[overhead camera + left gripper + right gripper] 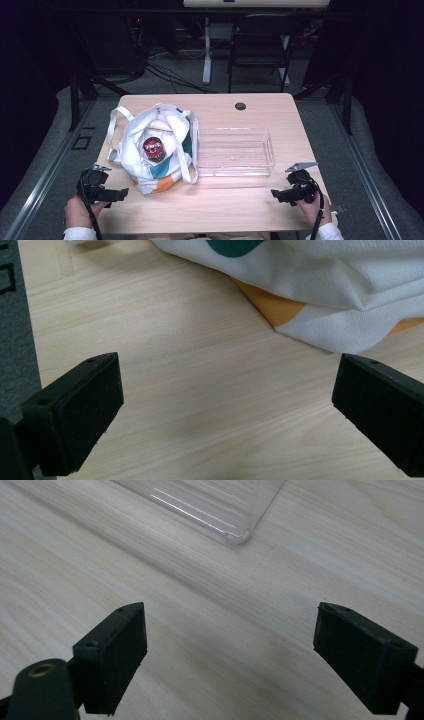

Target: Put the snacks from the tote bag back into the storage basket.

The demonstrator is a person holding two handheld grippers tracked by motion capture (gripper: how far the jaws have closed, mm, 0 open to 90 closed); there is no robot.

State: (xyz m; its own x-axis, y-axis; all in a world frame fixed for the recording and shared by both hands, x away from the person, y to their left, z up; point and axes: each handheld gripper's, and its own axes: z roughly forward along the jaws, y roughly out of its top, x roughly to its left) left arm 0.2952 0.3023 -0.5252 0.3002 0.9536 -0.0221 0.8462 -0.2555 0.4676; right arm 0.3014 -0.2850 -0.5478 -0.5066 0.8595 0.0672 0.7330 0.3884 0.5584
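I am holding my left gripper [120, 192] wide beside the bag [155, 150], my right gripper [276, 193] wide before the tray [235, 172], ready for unpacking.

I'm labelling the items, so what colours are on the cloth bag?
The cloth bag is white with teal and orange patches, clearest in the high view.

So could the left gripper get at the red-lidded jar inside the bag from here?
Probably yes: the bag gapes upward, the jar lies exposed, and the left gripper, jaws open, sits beside it with bare table between.
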